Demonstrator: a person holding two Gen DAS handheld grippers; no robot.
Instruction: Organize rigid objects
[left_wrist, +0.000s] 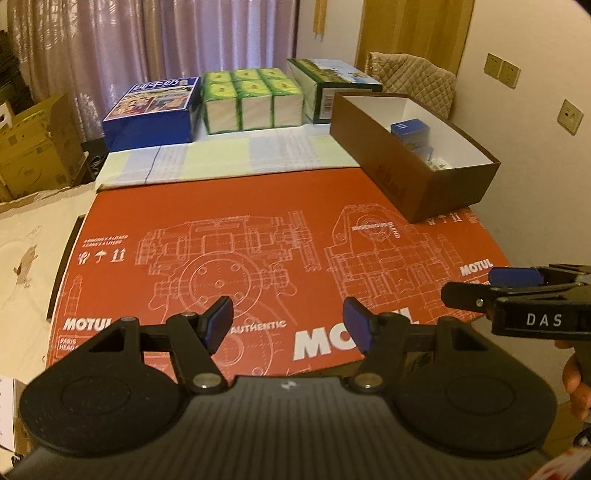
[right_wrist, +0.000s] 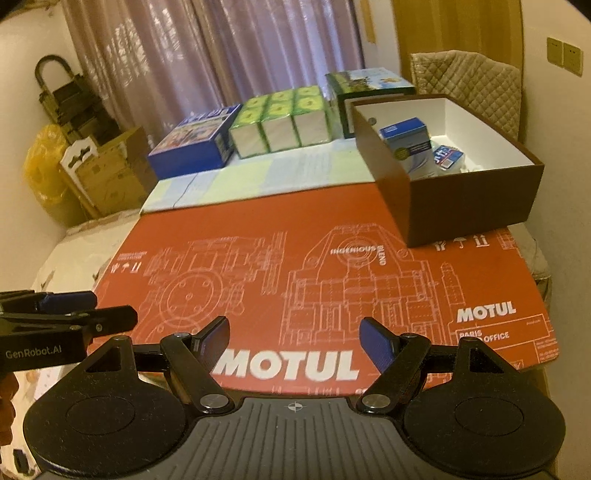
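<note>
left wrist view
left gripper (left_wrist: 288, 326): jaws open, nothing between, above red motul sheet (left_wrist: 258, 240)
brown box (left_wrist: 413, 173): far right on the surface, small blue carton (left_wrist: 410, 131) inside
right gripper (left_wrist: 491, 286): at right edge, side-on, empty
back row: blue box (left_wrist: 151, 110), green packs (left_wrist: 251, 99), green box (left_wrist: 332, 85)

right wrist view
right gripper (right_wrist: 295, 341): jaws open, empty, above sheet
brown box: upper right, blue carton and small packets inside
</note>
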